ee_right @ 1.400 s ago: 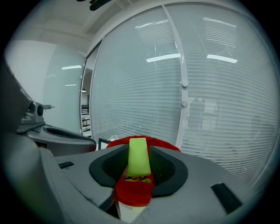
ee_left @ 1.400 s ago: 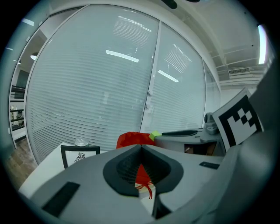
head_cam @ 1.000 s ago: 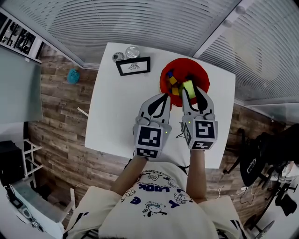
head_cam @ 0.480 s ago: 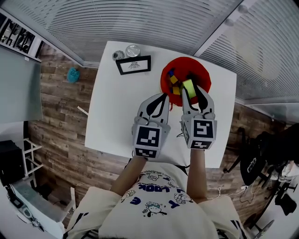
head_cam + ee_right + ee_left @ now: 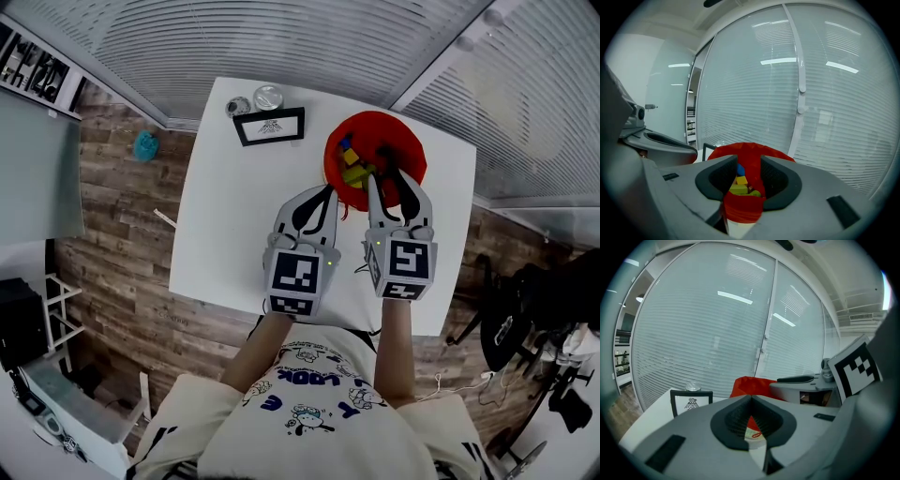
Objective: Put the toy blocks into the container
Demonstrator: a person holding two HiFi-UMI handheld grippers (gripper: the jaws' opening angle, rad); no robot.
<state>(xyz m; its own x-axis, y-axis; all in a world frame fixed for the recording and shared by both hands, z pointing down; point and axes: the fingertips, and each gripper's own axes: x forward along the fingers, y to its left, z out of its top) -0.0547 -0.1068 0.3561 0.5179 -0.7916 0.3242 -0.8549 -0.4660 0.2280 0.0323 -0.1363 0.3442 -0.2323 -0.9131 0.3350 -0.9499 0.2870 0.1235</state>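
The right gripper (image 5: 388, 180) hangs over the near rim of the red container (image 5: 401, 139), with its jaws wide apart and nothing held between them. The toy blocks (image 5: 739, 185) lie inside the container. The left gripper (image 5: 325, 194) is closed and empty, just beside the container, above the white table (image 5: 225, 206).

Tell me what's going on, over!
Left gripper shut, empty. Right gripper open above red container. Toy blocks inside. Nothing in the way.

A: How do the grippers stand?
B: Left gripper (image 5: 328, 192) jaws pressed together, aimed at 12 o'clock. Right gripper (image 5: 387, 180), at its 3 o'clock, jaws spread wide.
A: Arms?
B: Both forearms (image 5: 395, 349) stretched forward, parallel.
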